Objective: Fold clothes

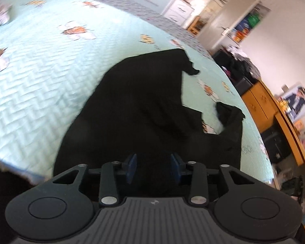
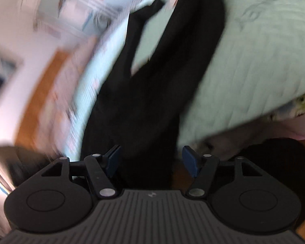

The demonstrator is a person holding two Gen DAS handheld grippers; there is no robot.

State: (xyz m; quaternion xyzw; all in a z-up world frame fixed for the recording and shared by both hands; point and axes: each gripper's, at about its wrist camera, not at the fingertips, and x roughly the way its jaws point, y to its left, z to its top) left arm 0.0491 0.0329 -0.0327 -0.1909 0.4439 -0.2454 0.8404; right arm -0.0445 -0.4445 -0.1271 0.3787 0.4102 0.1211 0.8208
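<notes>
Here the mint quilted bed (image 1: pixel 50 77) fills the upper left of the frame, and the black garment (image 1: pixel 142 105) sprawls rumpled from centre to lower middle. Judging by its creases, flatten it before any fold; both the left gripper (image 1: pixel 154 167) and right gripper (image 2: pixel 152 160) stand apart, cloth between the fingers, unclamped

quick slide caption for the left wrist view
Left gripper, jaws apart, over a rumpled black garment lying on a pale green quilted bedspread printed with small motifs.
</notes>
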